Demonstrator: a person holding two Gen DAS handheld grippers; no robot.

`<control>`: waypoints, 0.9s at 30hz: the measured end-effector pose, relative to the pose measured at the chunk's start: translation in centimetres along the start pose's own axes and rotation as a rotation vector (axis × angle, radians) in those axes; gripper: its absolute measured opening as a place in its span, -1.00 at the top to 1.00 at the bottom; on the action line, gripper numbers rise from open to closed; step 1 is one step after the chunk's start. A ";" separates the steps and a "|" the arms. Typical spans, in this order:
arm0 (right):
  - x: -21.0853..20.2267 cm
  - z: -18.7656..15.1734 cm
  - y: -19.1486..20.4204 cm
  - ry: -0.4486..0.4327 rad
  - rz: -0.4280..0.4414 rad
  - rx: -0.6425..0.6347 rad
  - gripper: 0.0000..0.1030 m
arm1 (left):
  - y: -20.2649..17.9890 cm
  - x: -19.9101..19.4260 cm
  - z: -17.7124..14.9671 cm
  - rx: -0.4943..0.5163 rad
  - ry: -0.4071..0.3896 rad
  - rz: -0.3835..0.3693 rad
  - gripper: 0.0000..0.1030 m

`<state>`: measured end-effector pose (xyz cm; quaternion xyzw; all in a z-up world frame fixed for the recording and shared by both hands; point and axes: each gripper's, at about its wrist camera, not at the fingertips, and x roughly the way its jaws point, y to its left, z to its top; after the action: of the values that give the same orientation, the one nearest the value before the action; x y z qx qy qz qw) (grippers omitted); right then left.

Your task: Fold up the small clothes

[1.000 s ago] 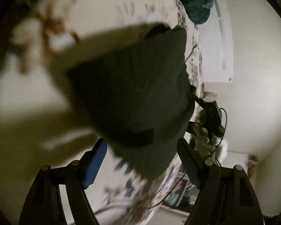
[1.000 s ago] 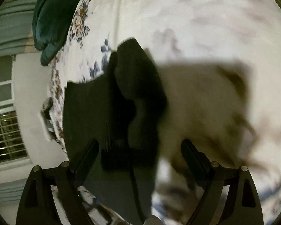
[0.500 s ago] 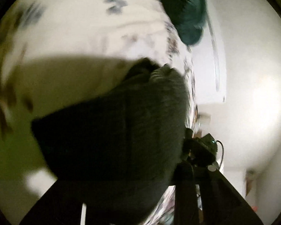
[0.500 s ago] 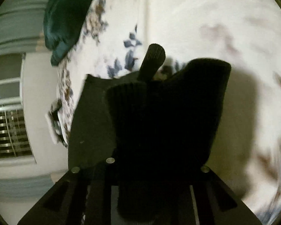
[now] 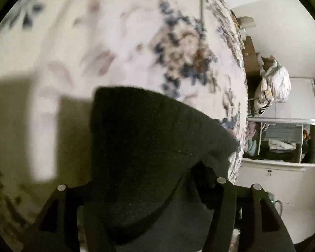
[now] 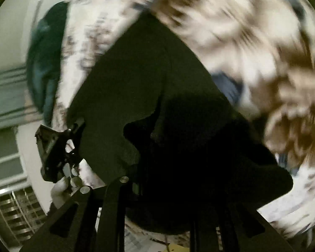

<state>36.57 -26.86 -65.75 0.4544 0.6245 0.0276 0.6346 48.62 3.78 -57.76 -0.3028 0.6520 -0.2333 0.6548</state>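
A small dark knit garment (image 5: 149, 138) lies over the floral bedsheet (image 5: 119, 42) and fills the lower middle of the left wrist view. My left gripper (image 5: 145, 189) is shut on its near edge, with the cloth draped over the fingers. In the right wrist view the same dark garment (image 6: 136, 79) stretches up from my right gripper (image 6: 166, 189), which is shut on a bunched fold of it. The left gripper's body (image 6: 54, 151) shows at the garment's left edge. The fingertips of both grippers are hidden by cloth.
A teal garment (image 6: 46, 67) lies on the bed's far edge. Beyond the bed edge stand a white cabinet (image 5: 283, 142) with a mirror, a white bundle (image 5: 273, 86) on top and cardboard boxes. A window with blinds (image 6: 12, 205) is at the lower left.
Both grippers went from open around the garment to shut on it. Both then swung with it across the bed; the views are motion-blurred now.
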 end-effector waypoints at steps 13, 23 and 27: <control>-9.5 -1.8 -2.1 0.124 -0.173 -0.081 -0.34 | -4.3 -11.5 -12.3 -0.026 -0.377 0.191 -0.30; -9.0 8.9 5.5 -0.038 -0.307 -0.405 -0.45 | -0.3 -1.9 -16.0 0.006 -0.268 0.495 -0.49; -2.6 14.2 8.2 -0.018 -0.291 -0.481 -0.45 | 1.4 -0.7 -15.2 -0.055 -0.290 0.462 -0.91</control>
<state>51.97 -31.27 -61.50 0.1964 0.6530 0.0793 0.7272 33.32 3.85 -57.80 -0.1939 0.6094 -0.0141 0.7687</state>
